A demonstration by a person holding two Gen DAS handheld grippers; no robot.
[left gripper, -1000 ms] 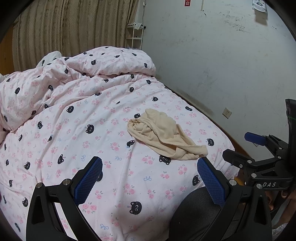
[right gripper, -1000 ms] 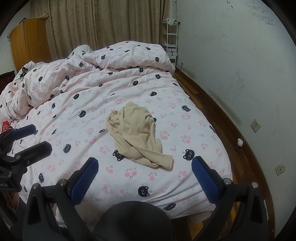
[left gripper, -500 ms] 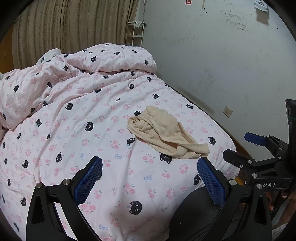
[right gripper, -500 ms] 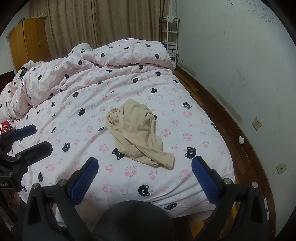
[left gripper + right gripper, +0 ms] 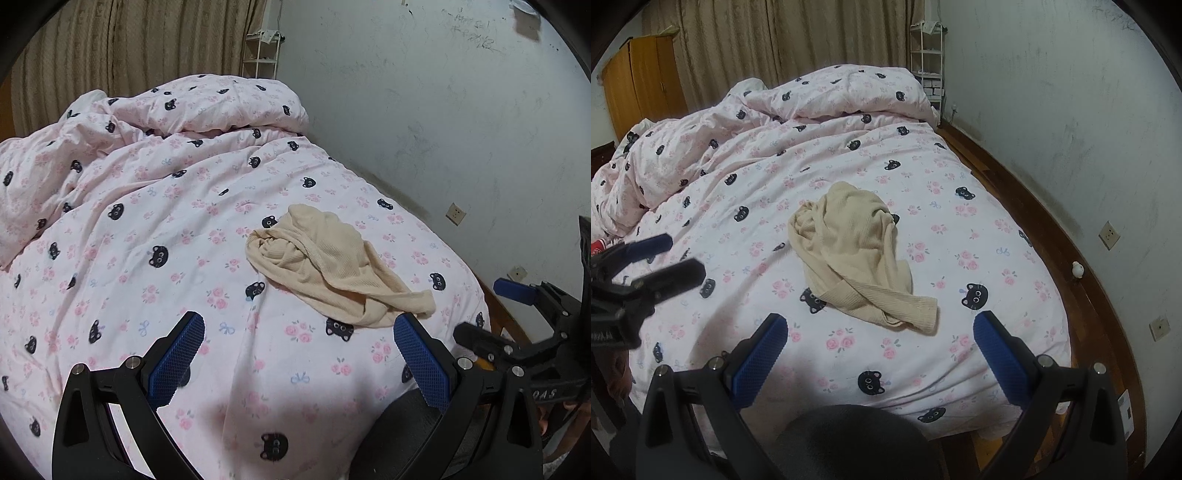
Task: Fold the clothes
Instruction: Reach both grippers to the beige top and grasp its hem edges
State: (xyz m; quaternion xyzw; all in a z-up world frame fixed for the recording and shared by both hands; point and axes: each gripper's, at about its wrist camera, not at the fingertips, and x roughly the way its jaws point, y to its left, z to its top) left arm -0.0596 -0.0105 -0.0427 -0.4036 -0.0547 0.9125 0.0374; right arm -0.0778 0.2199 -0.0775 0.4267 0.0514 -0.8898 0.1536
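Observation:
A crumpled cream ribbed garment (image 5: 332, 266) (image 5: 853, 254) lies in a heap on the pink cat-print bed cover (image 5: 166, 258) (image 5: 942, 229), near the foot of the bed. My left gripper (image 5: 299, 332) hangs open above the cover, short of the garment and to its left, with nothing between its blue pads. My right gripper (image 5: 881, 332) is open too, just short of the garment's nearest sleeve end. Each gripper shows at the edge of the other's view: the right gripper (image 5: 517, 310) and the left gripper (image 5: 665, 254).
A bunched duvet (image 5: 831, 96) fills the head of the bed. A white shelf rack (image 5: 929, 55) and curtains (image 5: 775, 44) stand behind it. A white wall (image 5: 1071, 110) and wooden floor strip (image 5: 1052, 236) run along the right. A dark rounded chair back (image 5: 849, 443) sits below the grippers.
Both grippers have moved forward toward the bed, so the garment sits closer and larger in both views. The jaws have stayed open.

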